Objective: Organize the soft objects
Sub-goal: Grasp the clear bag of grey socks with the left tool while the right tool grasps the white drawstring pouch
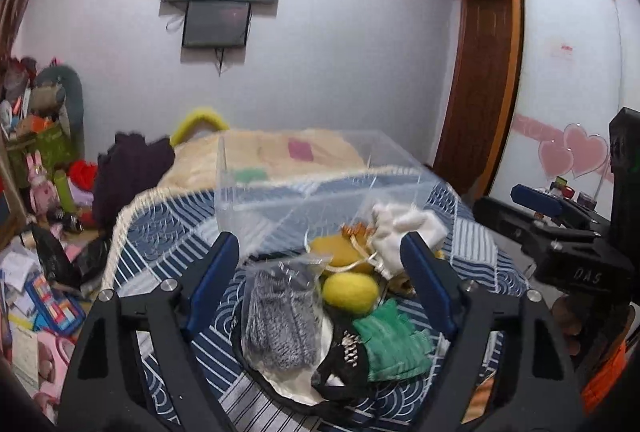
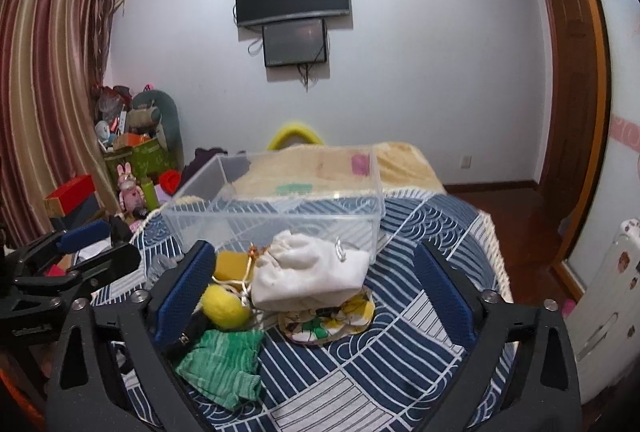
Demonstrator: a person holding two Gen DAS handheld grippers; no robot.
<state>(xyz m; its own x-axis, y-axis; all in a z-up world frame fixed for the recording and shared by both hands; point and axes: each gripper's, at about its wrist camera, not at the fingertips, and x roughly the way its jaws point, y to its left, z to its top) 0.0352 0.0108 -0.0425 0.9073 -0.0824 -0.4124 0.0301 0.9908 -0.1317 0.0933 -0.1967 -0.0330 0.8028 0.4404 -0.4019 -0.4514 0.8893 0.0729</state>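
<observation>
A pile of soft things lies on the blue patterned bedspread in front of a clear plastic box. In the right wrist view: a white drawstring pouch, a yellow felt ball, a green knitted cloth, a yellow sponge and a floral cloth. My right gripper is open above the pouch. In the left wrist view: a bagged grey knit, the ball, the green cloth, a black piece, the pouch and the box. My left gripper is open over them.
A beige blanket and a dark garment lie on the bed's far end. Toys, boxes and papers crowd the floor at the left. A wardrobe with sliding door stands at the right. A white radiator is beside the bed.
</observation>
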